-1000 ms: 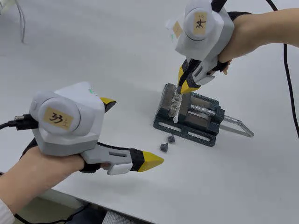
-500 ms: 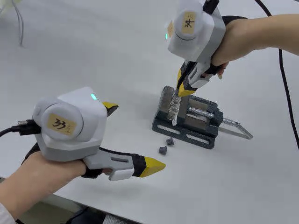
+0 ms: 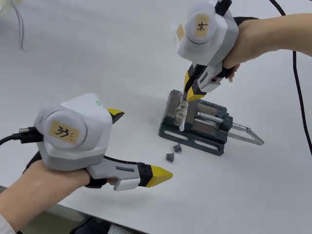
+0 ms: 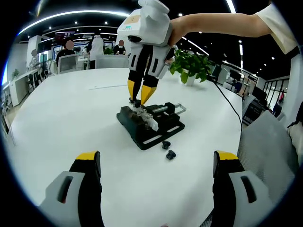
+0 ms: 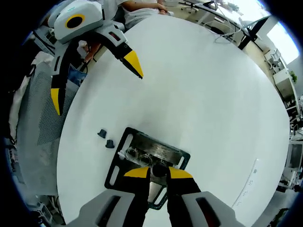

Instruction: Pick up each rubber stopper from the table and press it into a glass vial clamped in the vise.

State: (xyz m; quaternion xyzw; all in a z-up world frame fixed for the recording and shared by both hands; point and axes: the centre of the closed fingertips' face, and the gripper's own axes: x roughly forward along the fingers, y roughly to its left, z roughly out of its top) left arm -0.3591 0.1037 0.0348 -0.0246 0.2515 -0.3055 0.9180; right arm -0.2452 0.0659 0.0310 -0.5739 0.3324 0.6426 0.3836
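Two jaws of the left hand-held gripper (image 3: 139, 145) are hanging wide apart; two rubber stoppers (image 3: 170, 156) are lying on the bench (image 3: 97, 58) beside the vise (image 3: 195, 137); the right hand-held gripper (image 3: 189, 92) is pinching a dark stopper (image 5: 159, 170) over its vials (image 3: 181, 113).

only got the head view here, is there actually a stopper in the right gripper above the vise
observer: yes, right gripper view shows a dark rubber stopper pinched between the right gripper yellow tips, just over the vise.
operator: any open vials left
observer: same view shows at least two clear vials with open mouths beside that stopper.
operator: left gripper lined up on the spares
observer: left gripper view has the two loose stoppers on the table ahead, roughly midway between the wide-open jaws of the left gripper.
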